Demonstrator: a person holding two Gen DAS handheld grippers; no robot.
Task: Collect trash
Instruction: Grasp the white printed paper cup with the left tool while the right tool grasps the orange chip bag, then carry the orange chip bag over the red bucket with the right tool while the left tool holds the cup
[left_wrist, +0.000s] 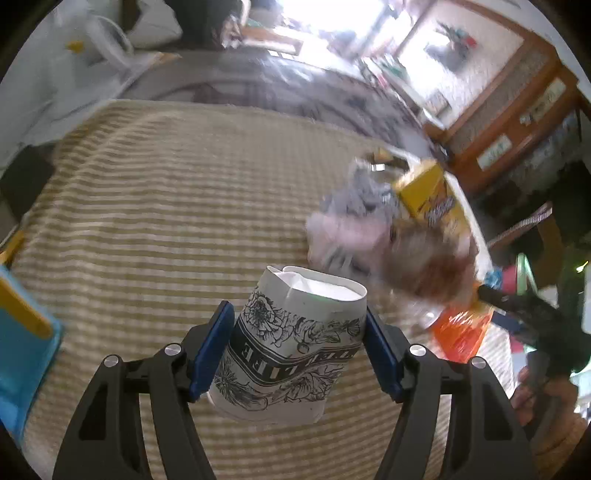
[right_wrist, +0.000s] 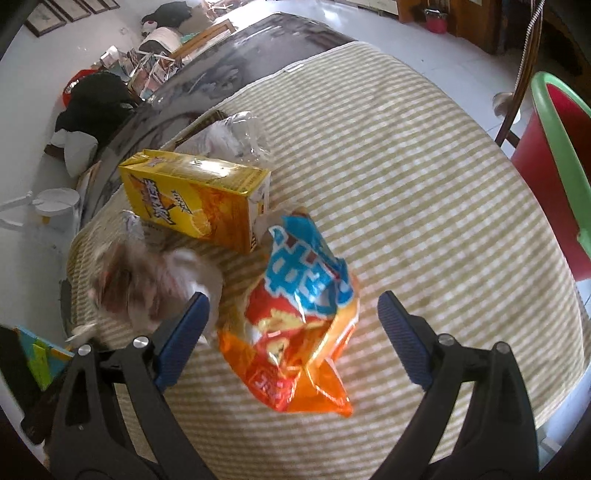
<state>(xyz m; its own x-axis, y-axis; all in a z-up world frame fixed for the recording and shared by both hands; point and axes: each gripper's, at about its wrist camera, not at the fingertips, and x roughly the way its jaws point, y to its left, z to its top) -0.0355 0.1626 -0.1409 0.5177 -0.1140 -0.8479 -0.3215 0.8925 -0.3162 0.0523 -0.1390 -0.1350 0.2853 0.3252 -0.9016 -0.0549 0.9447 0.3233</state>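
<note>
Cup sits clamped between the blue pads of my left tongs, tilted, its torn rim pointing away from me and its printed band reading upside down. I judge it lifted clear of the striped cloth on the table, since nothing under it touches it, though the view does not prove that. So the step in hand, as I read it, is carrying one piece of trash off while the other hand goes for the next.

My right tongs stand wide, hovering over the orange and blue snack bag, which lies crumpled on the cloth between the two pads and touches neither. Just far-left of the bag lies the yellow juice box on its side, with a clear crushed bottle behind it. Near-left of the bag is a blurred pale and brown lump; I cannot tell what it is, perhaps wadded paper.

Next move, as I judge it: bring the right tongs down around the bag's bunched middle and squeeze, since the thin foil will slide if I catch only an edge. The left must keep gentle pressure, for the paper cup would crush easily. I see no bin in either view, so where the cup goes is unknown to me.
</note>
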